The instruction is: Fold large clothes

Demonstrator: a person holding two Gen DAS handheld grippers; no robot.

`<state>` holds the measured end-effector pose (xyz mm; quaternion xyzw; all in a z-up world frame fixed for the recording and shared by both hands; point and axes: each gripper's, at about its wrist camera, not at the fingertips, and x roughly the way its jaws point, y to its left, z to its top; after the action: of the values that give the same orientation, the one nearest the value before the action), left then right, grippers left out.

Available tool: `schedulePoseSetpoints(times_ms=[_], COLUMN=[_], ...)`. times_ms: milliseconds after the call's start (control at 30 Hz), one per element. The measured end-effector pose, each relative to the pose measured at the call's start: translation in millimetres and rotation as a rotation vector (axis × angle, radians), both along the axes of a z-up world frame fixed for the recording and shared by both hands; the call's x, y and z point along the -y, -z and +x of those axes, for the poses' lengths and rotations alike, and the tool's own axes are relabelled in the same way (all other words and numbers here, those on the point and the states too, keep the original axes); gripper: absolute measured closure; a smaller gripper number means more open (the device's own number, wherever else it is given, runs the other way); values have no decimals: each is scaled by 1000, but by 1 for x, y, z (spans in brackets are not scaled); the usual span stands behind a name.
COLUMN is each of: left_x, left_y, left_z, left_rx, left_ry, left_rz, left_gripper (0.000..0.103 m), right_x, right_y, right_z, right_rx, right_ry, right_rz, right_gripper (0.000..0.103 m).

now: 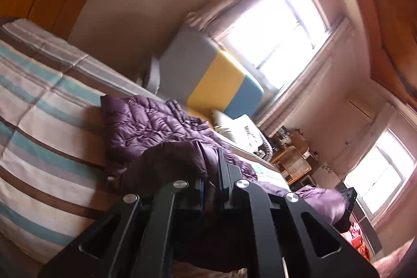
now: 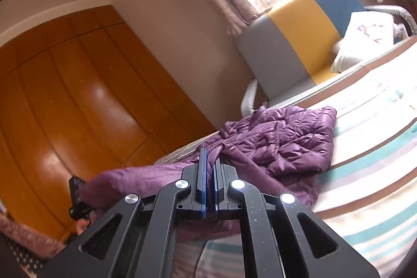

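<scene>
— How far along are you with the fold?

— Early, I'd say. The quilted purple puffer jacket (image 2: pixel 281 145) lies rumpled on the striped bedspread (image 2: pixel 378 155) of cream, teal and brown, near the grey, yellow and blue padded headboard (image 2: pixel 302 35). Its far part rests on the bed, the near edge is raised in my tongs, and I see no neat crease anywhere yet. I judge this the first fold, only begun; the rest of the folding is all to do.

— What are your tongs doing?

— My right gripper (image 2: pixel 210 160) has its blue pads pressed together on a thin purple hem. My left gripper (image 1: pixel 212 173) is clamped on a thicker bunch of the same jacket (image 1: pixel 156 127), which swells up over the fingers (image 1: pixel 221 168).

— And how are your hands set?

— Both point only a little below level, towards the head of the bed. The left view sits strongly tilted, so I take that wrist as rolled. From the right side I can see the left tool off by the orange wooden wardrobe doors (image 2: pixel 78 95), the cloth stretched between the two.
</scene>
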<state>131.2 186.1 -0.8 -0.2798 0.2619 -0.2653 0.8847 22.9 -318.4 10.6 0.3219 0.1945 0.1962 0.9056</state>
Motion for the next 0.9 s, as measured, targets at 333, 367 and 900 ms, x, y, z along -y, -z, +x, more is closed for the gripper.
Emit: schedulePoseSetpoints(times_ms=[333, 367, 900], left_x=[30, 32, 59], left_y=[4, 6, 49], left_z=[63, 72, 185], left_rx=[-41, -53, -232], left_ry=[-21, -27, -84], left_rz=[154, 163, 254], left_gripper=[96, 96, 92], right_x=[6, 7, 28], right_y=[15, 17, 64], right_z=[56, 64, 153], right_rx=[-82, -93, -265], right_ry=[51, 60, 168], right_rz=[1, 2, 24], right_gripper=[99, 99, 99])
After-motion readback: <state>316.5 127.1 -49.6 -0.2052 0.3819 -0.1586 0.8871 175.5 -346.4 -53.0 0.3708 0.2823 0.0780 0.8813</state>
